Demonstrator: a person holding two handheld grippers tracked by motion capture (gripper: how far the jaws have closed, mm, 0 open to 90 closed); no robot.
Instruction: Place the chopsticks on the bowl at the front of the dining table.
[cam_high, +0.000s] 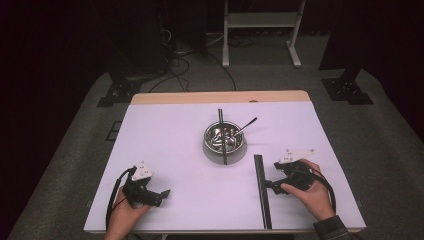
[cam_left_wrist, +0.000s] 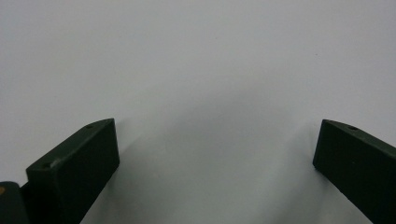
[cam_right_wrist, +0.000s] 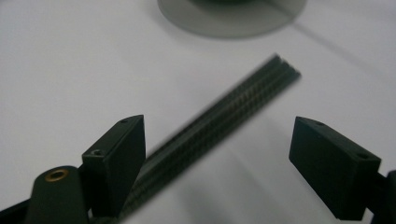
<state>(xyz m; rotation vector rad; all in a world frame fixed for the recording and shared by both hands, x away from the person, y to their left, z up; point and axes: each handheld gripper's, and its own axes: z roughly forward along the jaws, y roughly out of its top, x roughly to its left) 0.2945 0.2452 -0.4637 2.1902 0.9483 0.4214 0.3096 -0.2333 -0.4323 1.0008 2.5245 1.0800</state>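
Currently approach step: right hand-held gripper (cam_right_wrist: 217, 154) wide open, black strip (cam_right_wrist: 219, 130) lying between its jaws, ungrasped. Next: lower, centre, close. Left hand-held gripper (cam_left_wrist: 217, 154) wide, over bare worktop (cam_left_wrist: 196, 56).

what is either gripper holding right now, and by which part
Nothing: left gripper open over bare white table; right gripper open, long black ridged bar unclamped.

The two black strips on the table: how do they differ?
The long strip lies flat on the table, next to the right gripper; the thin strip rests across the metal bowl. The long strip looks wider and sits nearer the person. Both are black, straight and point away from the person.
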